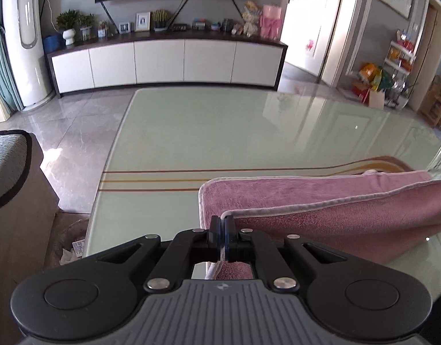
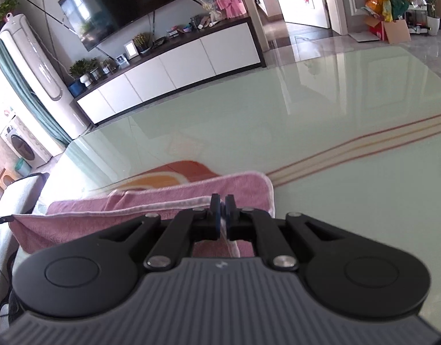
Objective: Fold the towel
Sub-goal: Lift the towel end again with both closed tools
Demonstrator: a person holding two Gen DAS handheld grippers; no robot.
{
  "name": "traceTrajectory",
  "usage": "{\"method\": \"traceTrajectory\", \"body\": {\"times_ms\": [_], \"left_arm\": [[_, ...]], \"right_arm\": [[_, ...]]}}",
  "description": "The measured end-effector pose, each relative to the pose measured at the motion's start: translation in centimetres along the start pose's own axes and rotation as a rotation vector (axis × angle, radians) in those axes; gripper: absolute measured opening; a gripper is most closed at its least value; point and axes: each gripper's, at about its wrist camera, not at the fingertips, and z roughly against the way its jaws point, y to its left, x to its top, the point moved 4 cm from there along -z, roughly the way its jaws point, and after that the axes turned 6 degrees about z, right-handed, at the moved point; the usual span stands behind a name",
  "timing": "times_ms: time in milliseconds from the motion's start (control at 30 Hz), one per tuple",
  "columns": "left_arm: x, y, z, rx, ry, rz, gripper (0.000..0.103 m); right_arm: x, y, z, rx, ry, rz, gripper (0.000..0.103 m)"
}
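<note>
A pink towel (image 1: pixel 321 195) with a pale hem lies partly on the pale green glass table (image 1: pixel 220 132), its near edge lifted off the surface. My left gripper (image 1: pixel 222 220) is shut on the towel's near left corner, the hem pinched between its pads. In the right wrist view the same towel (image 2: pixel 168 195) stretches away to the left. My right gripper (image 2: pixel 222 201) is shut on the towel's near right corner. The raised edge hangs between the two grippers above the part still resting on the table (image 2: pixel 306 120).
The table carries orange and brown stripes (image 1: pixel 191 181) beyond the towel. A sofa arm (image 1: pixel 10 172) stands left of the table, with a waste basket (image 1: pixel 73 244) below. A white TV cabinet (image 1: pixel 168 60) and a standing air conditioner (image 1: pixel 24 40) line the far wall.
</note>
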Motion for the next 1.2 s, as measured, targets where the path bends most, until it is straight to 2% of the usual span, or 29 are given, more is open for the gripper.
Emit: {"method": "traceTrajectory", "body": {"times_ms": [400,767,933,1033,1133,1200], "left_arm": [[3.9,0.1,-6.8,0.041,0.074,-0.015,0.003],[6.0,0.0,-10.1,0.069,0.100,-0.023,0.003],[5.3,0.1,-11.3,0.080,0.148,-0.045,0.003],[5.0,0.6,-11.8,0.082,0.163,-0.037,0.004],[4.9,0.7,-11.9,0.083,0.172,-0.043,0.004],[4.7,0.7,-12.0,0.085,0.177,-0.051,0.004]], "right_arm": [[0.6,-3.5,-7.4,-0.062,0.084,-0.077,0.003],[0.7,-5.6,-8.6,-0.086,0.089,-0.130,0.003],[0.1,-5.0,-8.6,-0.031,0.112,-0.114,0.003],[0.3,-4.9,-9.0,-0.020,0.130,-0.130,0.006],[0.4,-4.7,-9.6,-0.014,0.180,-0.141,0.015],[0.5,-4.5,-10.1,-0.014,0.213,-0.160,0.016]]}}
